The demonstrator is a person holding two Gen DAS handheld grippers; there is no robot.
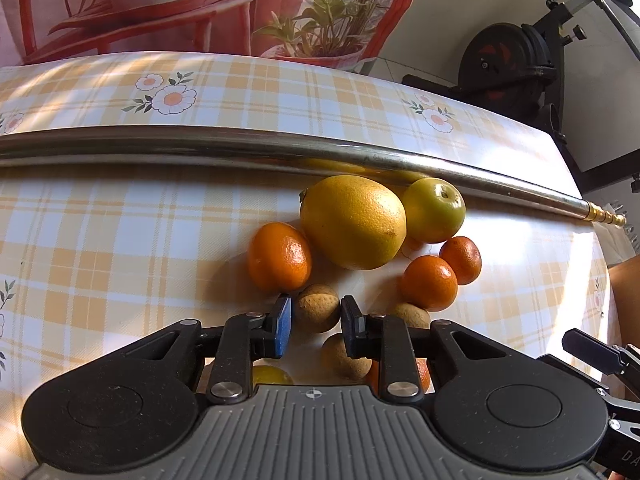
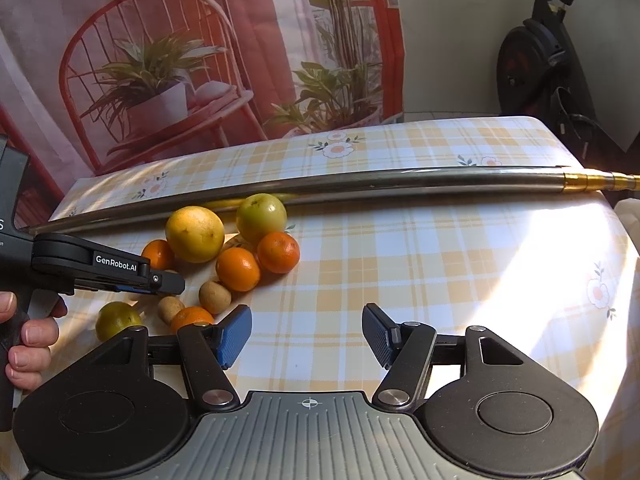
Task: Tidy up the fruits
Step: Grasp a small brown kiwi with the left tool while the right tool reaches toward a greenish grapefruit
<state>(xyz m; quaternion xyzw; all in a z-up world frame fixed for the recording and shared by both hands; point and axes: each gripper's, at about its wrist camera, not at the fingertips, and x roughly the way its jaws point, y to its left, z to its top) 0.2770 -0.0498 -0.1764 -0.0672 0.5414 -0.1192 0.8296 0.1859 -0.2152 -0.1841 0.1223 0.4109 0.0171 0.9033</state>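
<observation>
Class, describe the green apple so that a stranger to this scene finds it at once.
Start at the long metal rod lying across the checked tablecloth. The fruit pile sits against its near side; the green apple touches the rod, right of the big yellow citrus. It alone is smooth, pale green, with a stem dimple.

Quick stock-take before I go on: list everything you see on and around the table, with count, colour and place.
Large citrus: one, yellow, beside the metal rod.
Round green fruit: one, yellow-green, right of the large citrus, by the rod.
Tangerines: at least four, orange, clustered around the big fruits; one partly hidden by the right gripper.
Small brown fruits: three, tan, at the near edge of the cluster.
Greenish citrus: one, yellow-green, nearest the left gripper's handle.
Metal rod: one, silver with brass tip, lying across the table.
Tablecloth: yellow-white plaid with flowers.
Exercise bike: one, black, behind the table at right.
Left gripper: jaws around a brown fruit.
Right gripper: open, over bare cloth.
Hand: holding the left gripper's handle.
</observation>
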